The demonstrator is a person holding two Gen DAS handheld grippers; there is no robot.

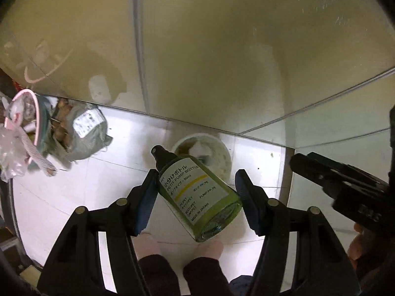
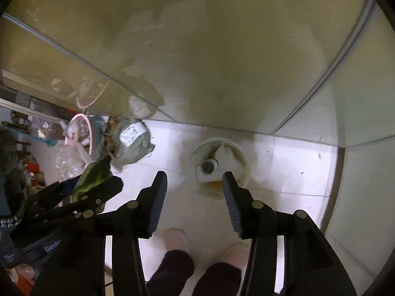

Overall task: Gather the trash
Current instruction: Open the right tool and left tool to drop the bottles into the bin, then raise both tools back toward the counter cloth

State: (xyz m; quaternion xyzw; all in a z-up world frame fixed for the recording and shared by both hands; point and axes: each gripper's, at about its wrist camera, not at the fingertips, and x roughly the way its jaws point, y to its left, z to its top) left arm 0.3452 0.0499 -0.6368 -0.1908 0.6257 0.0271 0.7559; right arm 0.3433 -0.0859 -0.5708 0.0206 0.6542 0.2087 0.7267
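1. both grippers point steeply down at the white tiled floor (image 2: 291,167), with the person's dark trouser legs (image 2: 172,271) and pale slippers below them.
2. left gripper (image 1: 196,192) pinches a green pump bottle (image 1: 197,192) crosswise between its pads, black nozzle tilted up and away.
3. right gripper (image 2: 195,187) stands spread with nothing between its pads.
4. below it a small white bin (image 2: 218,165) sits on the floor by the wall, holding white scraps and a dark round piece (what kind i cannot tell).
5. off to the left, against the wall, a grey bag (image 2: 133,143) and a pink-rimmed basket (image 2: 84,133) of clutter.
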